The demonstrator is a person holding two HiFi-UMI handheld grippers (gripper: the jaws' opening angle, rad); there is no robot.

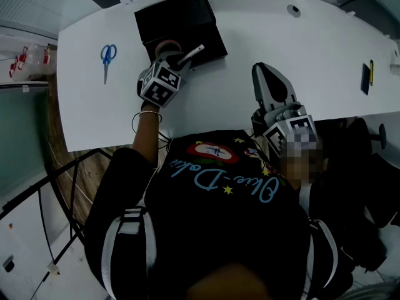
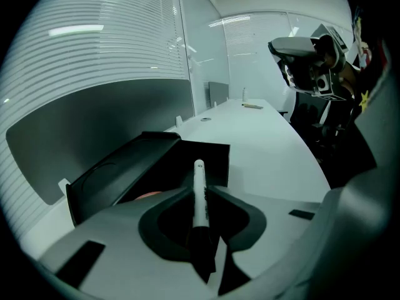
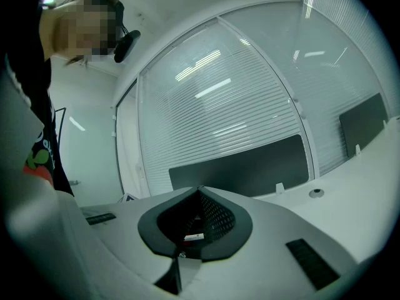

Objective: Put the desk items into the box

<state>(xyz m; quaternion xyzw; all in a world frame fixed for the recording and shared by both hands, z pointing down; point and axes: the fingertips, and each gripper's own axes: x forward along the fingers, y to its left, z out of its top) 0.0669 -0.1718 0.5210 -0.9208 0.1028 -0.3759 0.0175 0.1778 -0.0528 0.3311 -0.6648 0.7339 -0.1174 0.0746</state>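
Marker pen [image 2: 199, 195] is pinched lengthwise in the left gripper [image 1: 182, 60], over the near edge of the open black box [image 1: 178, 14]. The right gripper [image 3: 200, 191] is closed on nothing, off to the side.

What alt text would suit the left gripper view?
The left gripper holds a black-and-white marker between its jaws, pointing toward an open black box on a white desk. The right gripper shows at upper right.
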